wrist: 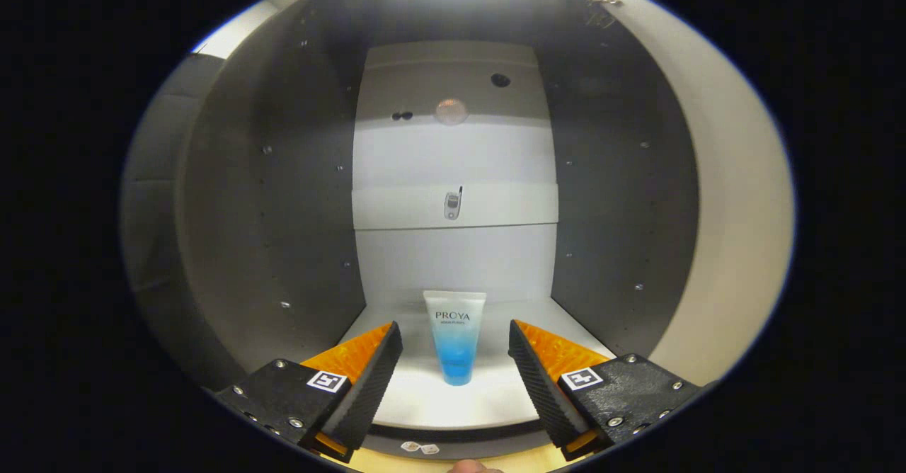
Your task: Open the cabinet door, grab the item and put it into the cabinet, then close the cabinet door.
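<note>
A white and blue tube (454,337) stands upright on its cap on the white floor of the cabinet (488,395), near the front. My gripper (455,342) is open, its fingers on either side of the tube with a clear gap to each. The fingertips (388,349) reach about level with the tube and do not touch it. The cabinet is open: its grey side walls (283,197) and pale back panel (453,154) are in full sight. The cabinet door (729,246) stands swung out to the right, with a hinge (601,2) at its top.
A small metal fitting (452,204) sits on a cross rail of the back panel, and a round disc (451,111) higher up. Rows of shelf-pin holes run down both side walls. Two small stickers (420,448) lie on the cabinet's front edge below the fingers.
</note>
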Demonstrator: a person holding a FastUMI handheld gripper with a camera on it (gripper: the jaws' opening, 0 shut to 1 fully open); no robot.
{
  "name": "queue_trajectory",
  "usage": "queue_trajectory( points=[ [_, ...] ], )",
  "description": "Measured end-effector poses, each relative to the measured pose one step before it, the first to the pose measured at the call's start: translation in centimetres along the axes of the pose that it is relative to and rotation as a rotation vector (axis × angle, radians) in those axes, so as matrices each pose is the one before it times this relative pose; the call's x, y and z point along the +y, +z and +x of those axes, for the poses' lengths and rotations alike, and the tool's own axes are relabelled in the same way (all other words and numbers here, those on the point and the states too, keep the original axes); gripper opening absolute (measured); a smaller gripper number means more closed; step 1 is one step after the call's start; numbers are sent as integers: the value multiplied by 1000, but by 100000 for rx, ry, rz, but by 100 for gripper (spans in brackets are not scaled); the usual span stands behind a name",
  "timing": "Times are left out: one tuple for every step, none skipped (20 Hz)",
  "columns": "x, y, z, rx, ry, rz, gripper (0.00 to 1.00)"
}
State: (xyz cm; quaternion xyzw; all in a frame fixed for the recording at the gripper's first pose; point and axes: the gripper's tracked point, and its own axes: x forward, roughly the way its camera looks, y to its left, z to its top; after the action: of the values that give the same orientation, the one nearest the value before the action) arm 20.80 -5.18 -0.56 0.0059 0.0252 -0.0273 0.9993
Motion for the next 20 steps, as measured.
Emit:
queue_trajectory(
  points=[
    [-216,33,-1545,569,145,1559,94],
    [-152,83,-1720,434,362,1878,94],
    [-42,-78,-1597,478,217,1674,94],
    [-12,-261,-1654,944,341,938,94],
    [-177,-237,-1910,732,-101,490,94],
    [-59,-286,-1850,546,-65,289,94],
    [127,-375,-1888,532,246,-115,94],
    [53,-624,-2022,728,196,-1315,94],
    [209,-620,-2163,680,667,-938,94],
    [638,-543,-2116,359,1485,-384,94],
    [213,-428,-2022,128,359,-429,94],
    [173,-395,-1890,26,208,-356,94],
    [193,-324,-1918,-146,857,123,94],
    [243,-230,-1707,-167,790,452,94],
    [278,-192,-1486,-9,1369,496,94],
    [143,-146,-1585,124,1198,389,94],
    [52,-180,-1513,633,1352,224,94],
    [38,-254,-1456,785,1496,708,94],
    [98,-136,-1300,638,2377,908,94],
    [174,134,-1450,-435,3526,892,94]
  ],
)
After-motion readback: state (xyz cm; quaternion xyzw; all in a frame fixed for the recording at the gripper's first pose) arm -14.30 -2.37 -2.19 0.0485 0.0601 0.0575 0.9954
